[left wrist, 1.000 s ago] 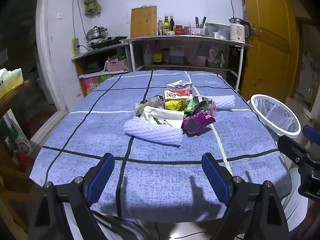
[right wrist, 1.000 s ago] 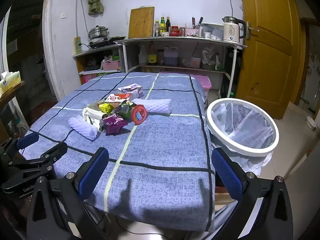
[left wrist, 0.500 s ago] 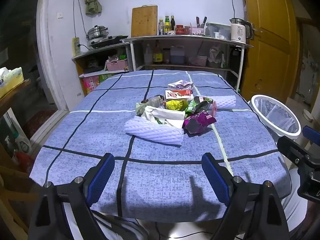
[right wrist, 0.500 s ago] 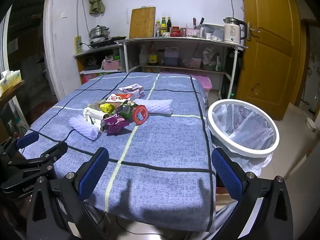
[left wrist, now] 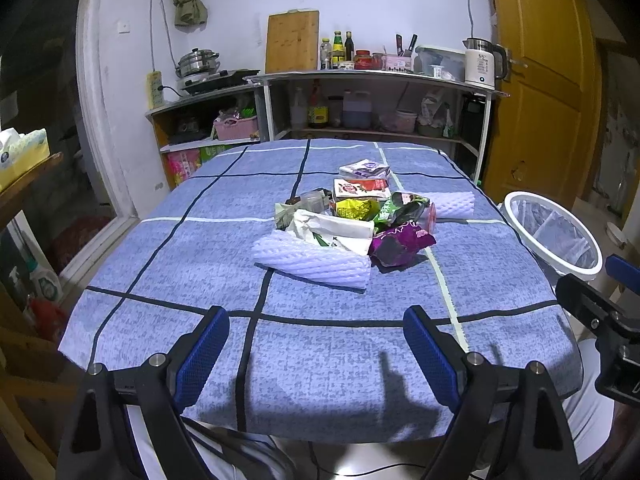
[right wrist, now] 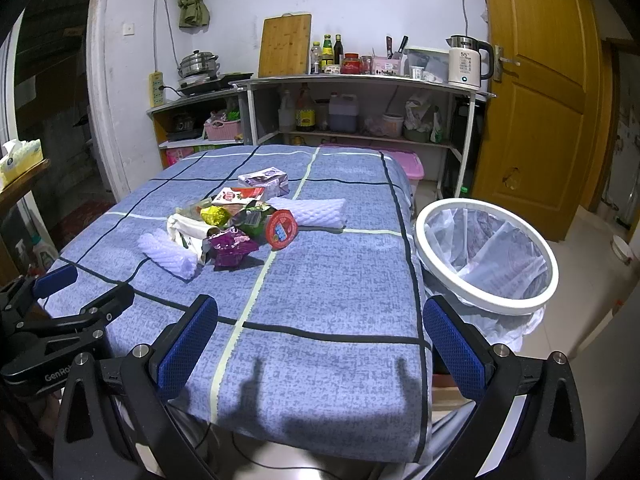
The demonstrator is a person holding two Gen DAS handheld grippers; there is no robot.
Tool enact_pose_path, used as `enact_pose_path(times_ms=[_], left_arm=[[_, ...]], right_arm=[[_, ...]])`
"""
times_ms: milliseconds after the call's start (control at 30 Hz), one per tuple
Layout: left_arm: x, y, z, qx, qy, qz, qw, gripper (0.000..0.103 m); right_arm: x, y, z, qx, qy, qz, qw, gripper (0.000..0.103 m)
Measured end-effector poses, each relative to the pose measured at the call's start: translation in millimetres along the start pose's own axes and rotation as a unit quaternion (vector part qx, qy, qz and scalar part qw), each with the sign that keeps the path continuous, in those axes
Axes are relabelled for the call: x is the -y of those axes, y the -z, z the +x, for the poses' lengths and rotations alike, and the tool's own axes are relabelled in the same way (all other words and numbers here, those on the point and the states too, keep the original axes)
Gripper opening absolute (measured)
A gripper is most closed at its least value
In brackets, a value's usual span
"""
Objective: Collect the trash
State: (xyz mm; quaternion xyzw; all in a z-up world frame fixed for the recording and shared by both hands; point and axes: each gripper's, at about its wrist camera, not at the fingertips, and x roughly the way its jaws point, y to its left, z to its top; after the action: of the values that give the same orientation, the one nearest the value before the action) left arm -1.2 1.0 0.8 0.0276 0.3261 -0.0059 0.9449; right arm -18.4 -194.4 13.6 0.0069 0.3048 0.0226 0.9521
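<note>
A heap of trash lies mid-table on the blue checked cloth (left wrist: 168,248): a white foam net sleeve (left wrist: 312,262), a white paper bag (left wrist: 340,232), a purple wrapper (left wrist: 400,242), a yellow wrapper (left wrist: 354,208), small cartons (left wrist: 362,188), and a second foam sleeve (left wrist: 454,202). In the right wrist view a red-lidded cup (right wrist: 281,229) lies beside the purple wrapper (right wrist: 232,244). A white-rimmed bin with a liner (right wrist: 486,254) stands off the table's right edge. My left gripper (left wrist: 316,338) and right gripper (right wrist: 320,326) hover open and empty above the near table edge.
Behind the table stand shelves (left wrist: 376,80) with bottles, a kettle (left wrist: 480,62), a pot and a cutting board. A yellow door (right wrist: 536,80) is at the right. A tissue box (left wrist: 22,152) rests on a wooden stand at the left.
Both grippers have drifted very slightly; the scene has barely shifted. Nothing was picked up or let go.
</note>
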Motion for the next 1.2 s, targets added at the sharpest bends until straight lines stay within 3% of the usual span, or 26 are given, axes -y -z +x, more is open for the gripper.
enact_pose_path(times_ms=[1200], left_arm=[[-5.9, 3.2, 4.5, -0.004, 0.001, -0.005, 1.0000, 0.089]], right_arm=[[-7.4, 1.8, 2.8, -0.007, 0.000, -0.002, 1.000, 0.103]])
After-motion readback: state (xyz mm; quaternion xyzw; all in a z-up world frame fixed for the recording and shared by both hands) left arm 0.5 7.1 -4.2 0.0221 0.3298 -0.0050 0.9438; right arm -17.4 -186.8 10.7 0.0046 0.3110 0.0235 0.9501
